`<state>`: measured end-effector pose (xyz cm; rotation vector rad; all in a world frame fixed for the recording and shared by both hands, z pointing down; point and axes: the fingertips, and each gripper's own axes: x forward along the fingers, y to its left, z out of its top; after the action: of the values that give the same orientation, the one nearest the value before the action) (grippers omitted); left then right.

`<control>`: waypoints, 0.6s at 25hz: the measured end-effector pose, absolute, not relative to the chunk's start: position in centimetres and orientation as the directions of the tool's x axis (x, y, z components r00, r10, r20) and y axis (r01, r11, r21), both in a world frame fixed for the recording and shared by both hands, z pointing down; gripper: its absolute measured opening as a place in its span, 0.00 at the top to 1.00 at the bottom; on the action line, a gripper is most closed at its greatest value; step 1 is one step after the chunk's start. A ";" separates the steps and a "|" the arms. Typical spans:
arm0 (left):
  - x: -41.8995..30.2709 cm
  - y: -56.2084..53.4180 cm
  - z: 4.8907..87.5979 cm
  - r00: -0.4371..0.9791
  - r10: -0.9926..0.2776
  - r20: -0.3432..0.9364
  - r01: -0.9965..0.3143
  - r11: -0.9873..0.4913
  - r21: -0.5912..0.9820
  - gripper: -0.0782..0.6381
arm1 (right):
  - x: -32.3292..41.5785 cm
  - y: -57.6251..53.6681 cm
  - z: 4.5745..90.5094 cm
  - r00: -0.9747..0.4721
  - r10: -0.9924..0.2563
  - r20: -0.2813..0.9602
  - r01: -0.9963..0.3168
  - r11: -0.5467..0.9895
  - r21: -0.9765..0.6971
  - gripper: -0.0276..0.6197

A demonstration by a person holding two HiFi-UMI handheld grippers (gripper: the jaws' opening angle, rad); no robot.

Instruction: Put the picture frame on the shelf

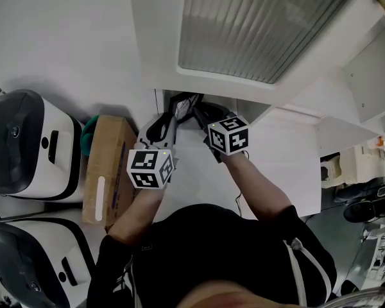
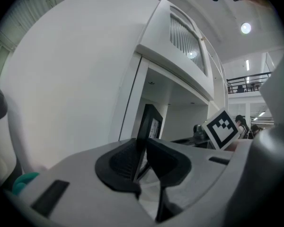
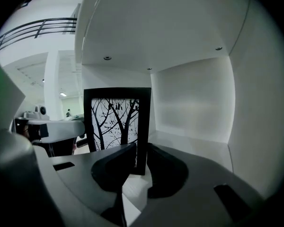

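Note:
The picture frame (image 3: 117,122) is black, with a print of bare trees. It stands upright on the white shelf (image 3: 194,143), inside the niche under the upper cabinet. My right gripper (image 3: 141,155) is shut on the frame's right border. In the left gripper view the frame (image 2: 149,122) shows edge-on, and my left gripper (image 2: 144,148) is shut on its near edge. From the head view both grippers reach into the niche side by side, the left gripper (image 1: 173,111) and the right gripper (image 1: 200,113), with the dark frame (image 1: 187,99) between them, largely hidden.
A cabinet door with ribbed glass (image 1: 263,24) overhangs the niche. A cardboard box (image 1: 109,165) and a teal object (image 1: 88,140) lie on the floor at left, beside two white rounded machines (image 1: 25,146) (image 1: 25,262). The niche's back and right walls (image 3: 194,98) stand close behind the frame.

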<state>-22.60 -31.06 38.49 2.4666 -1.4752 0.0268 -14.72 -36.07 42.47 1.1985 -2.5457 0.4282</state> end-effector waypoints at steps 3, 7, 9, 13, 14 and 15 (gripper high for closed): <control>-22.3 -31.2 38.6 0.487 -0.860 0.153 -0.866 -0.453 0.212 0.79 | -14.7 -36.7 42.5 -0.605 -0.697 0.385 -0.784 0.605 -0.136 0.83; -21.9 -31.4 39.2 0.490 -0.856 0.167 -0.865 -0.453 0.218 0.79 | -14.3 -37.1 42.5 -0.597 -0.701 0.390 -0.788 0.603 -0.121 0.83; -21.7 -31.5 39.5 0.494 -0.851 0.177 -0.862 -0.453 0.229 0.79 | -14.0 -37.2 42.5 -0.590 -0.705 0.394 -0.793 0.598 -0.117 0.83; -21.2 -31.4 39.3 0.509 -0.843 0.173 -0.845 -0.451 0.288 0.79 | -13.3 -36.9 42.3 -0.581 -0.704 0.407 -0.799 0.589 -0.122 0.83; -21.1 -31.3 39.1 0.514 -0.841 0.167 -0.838 -0.451 0.308 0.79 | -13.1 -36.7 42.1 -0.582 -0.706 0.404 -0.800 0.587 -0.126 0.83; -20.9 -31.3 39.0 0.520 -0.839 0.162 -0.830 -0.452 0.327 0.79 | -12.8 -36.5 41.9 -0.583 -0.708 0.399 -0.800 0.585 -0.132 0.83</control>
<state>-20.92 -31.27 38.98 2.4004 -1.3799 -0.0314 -12.81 -36.48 41.85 1.2328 -2.5138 0.4316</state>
